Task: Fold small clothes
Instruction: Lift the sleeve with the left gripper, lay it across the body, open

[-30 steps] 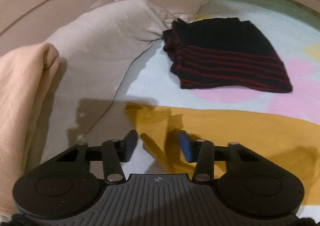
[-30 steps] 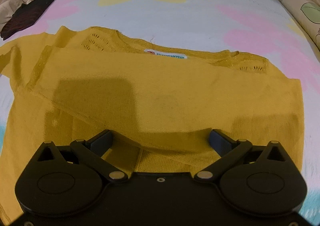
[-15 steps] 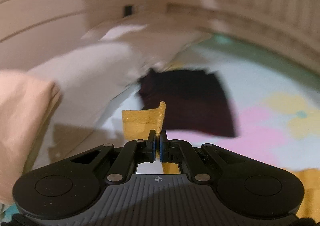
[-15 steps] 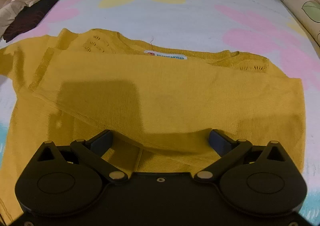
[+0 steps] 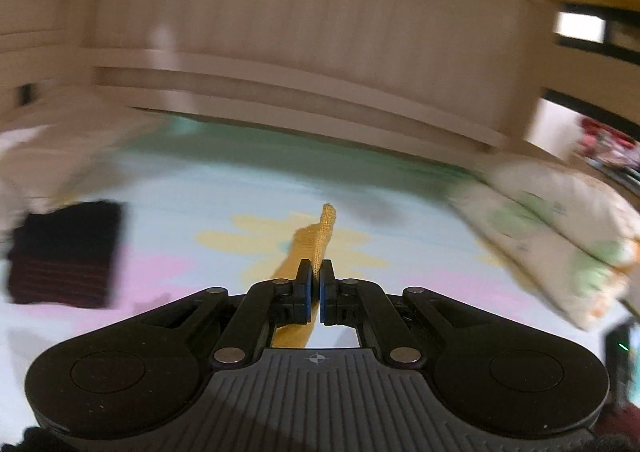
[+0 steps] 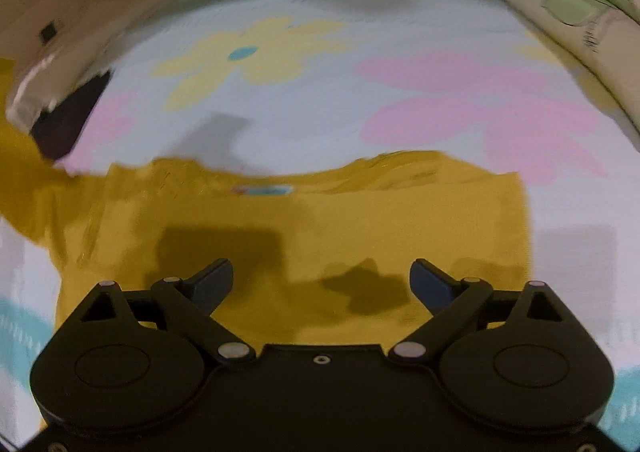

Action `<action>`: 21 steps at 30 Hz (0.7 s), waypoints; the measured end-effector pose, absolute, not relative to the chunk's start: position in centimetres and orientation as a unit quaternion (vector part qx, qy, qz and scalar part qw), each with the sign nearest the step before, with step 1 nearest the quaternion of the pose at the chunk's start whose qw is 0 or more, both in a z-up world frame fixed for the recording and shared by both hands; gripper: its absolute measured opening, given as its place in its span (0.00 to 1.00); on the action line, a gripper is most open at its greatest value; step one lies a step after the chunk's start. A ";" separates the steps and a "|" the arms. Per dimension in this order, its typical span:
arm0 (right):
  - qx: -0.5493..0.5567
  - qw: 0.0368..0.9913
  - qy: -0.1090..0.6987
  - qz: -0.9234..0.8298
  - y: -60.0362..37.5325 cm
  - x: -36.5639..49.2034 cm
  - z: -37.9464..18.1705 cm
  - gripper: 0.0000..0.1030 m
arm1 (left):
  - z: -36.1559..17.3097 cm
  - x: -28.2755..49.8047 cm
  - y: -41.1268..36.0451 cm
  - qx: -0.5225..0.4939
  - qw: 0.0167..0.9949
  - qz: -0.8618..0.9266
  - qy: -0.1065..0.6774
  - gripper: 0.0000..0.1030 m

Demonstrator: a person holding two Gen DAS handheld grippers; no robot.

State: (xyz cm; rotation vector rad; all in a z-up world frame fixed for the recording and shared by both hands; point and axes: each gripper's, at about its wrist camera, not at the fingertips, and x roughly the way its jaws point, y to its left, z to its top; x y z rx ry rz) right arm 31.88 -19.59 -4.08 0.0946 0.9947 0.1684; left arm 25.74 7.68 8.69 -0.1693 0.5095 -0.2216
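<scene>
A mustard-yellow knit top [image 6: 320,236] lies on the flowered bed sheet [image 6: 304,120], its neck label facing away from me. My left gripper [image 5: 315,284] is shut on the edge of its left sleeve [image 5: 320,236] and holds it lifted above the bed; the raised sleeve shows at the left edge of the right wrist view [image 6: 24,172]. My right gripper [image 6: 322,276] is open and empty, hovering over the lower body of the top.
A folded black garment with red stripes [image 5: 64,256] lies at the left of the bed, also in the right wrist view [image 6: 68,120]. A leaf-print pillow [image 5: 560,228] lies at the right. A beige wall or headboard [image 5: 312,52] stands behind.
My left gripper closed on the yellow sleeve and has lifted and swung it to the right. My right gripper has risen and pulled back a little, still open.
</scene>
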 end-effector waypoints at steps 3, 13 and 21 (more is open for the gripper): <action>0.068 0.877 0.472 0.061 -22.2 31.9 -3.9 0.93 | 7.1 26.3 2.0 -0.093 0.945 -0.157 0.270 0.03; 0.139 0.868 0.476 0.013 -29.1 32.2 -4.6 0.93 | -0.2 27.4 -7.6 -0.090 0.892 -0.266 0.354 0.26; 0.164 0.868 0.464 0.061 -28.8 32.3 -4.6 0.85 | -0.9 27.2 -3.4 -0.055 0.908 -0.202 0.364 0.33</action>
